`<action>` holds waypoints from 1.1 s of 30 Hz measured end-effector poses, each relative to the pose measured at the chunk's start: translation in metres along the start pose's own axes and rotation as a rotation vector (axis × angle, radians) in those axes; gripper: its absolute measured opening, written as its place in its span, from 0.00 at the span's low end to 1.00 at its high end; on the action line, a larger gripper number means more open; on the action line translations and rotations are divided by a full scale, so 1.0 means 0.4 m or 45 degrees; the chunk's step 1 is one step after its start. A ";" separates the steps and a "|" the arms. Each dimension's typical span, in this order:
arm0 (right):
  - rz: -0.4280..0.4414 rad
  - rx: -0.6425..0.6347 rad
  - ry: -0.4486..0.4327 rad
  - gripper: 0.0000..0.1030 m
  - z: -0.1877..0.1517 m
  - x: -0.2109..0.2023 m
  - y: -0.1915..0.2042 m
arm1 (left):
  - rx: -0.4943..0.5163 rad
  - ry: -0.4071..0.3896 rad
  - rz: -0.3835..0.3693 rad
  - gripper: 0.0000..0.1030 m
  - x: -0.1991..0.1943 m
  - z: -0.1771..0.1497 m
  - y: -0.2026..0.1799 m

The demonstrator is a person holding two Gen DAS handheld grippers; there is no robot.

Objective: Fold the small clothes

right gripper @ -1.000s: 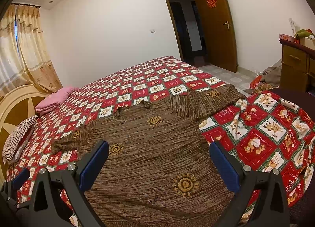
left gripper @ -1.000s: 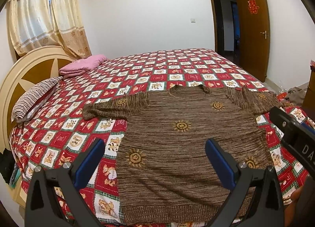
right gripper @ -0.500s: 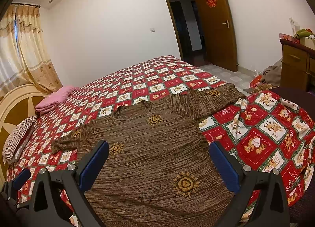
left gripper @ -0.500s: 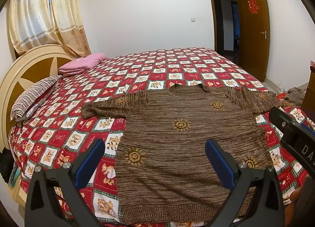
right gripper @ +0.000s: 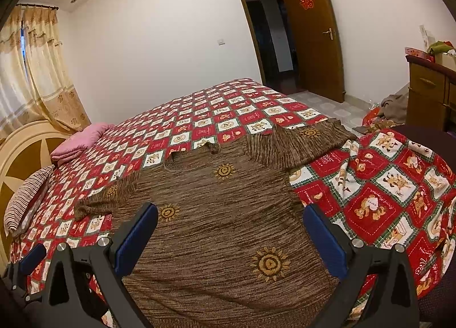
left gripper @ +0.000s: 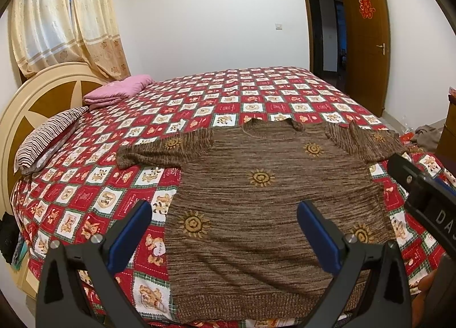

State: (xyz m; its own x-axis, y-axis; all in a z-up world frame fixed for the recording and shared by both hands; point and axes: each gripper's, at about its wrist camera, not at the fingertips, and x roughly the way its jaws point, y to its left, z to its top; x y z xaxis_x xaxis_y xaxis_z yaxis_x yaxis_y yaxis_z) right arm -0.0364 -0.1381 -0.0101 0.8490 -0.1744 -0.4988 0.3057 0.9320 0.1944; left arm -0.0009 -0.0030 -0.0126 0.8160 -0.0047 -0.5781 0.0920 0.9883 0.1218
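Left wrist view: sweater (left gripper: 268,202) lies flat, collar pointing away, both tools (left gripper: 222,231) (right gripper: 230,237) spread wide.

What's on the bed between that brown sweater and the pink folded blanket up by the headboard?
Only bare bedspread. In the left wrist view, its red and white squares run uncovered from the brown sweater to the pink blanket. The striped pillow lies off to the side.

white walls | open wooden door (left gripper: 366,40) | curtained window (left gripper: 57,20) | checked bed (left gripper: 228,94)
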 end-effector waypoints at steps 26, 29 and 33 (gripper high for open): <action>-0.055 -0.006 0.001 0.99 -0.008 0.052 -0.030 | 0.010 0.062 -0.079 1.00 0.075 -0.016 -0.012; -0.068 0.021 0.043 0.99 -0.008 0.100 -0.069 | 0.016 0.076 -0.093 1.00 0.125 -0.018 -0.001; -0.084 0.089 0.099 0.97 0.006 0.174 -0.152 | 0.004 0.148 -0.086 1.00 0.220 0.008 0.015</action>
State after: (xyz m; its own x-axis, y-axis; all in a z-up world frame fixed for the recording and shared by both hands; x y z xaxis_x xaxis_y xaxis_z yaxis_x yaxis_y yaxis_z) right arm 0.0050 -0.2075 -0.0546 0.7907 -0.2071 -0.5762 0.3918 0.8943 0.2163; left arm 0.0732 0.0022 -0.0603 0.7363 -0.0530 -0.6746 0.1460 0.9859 0.0819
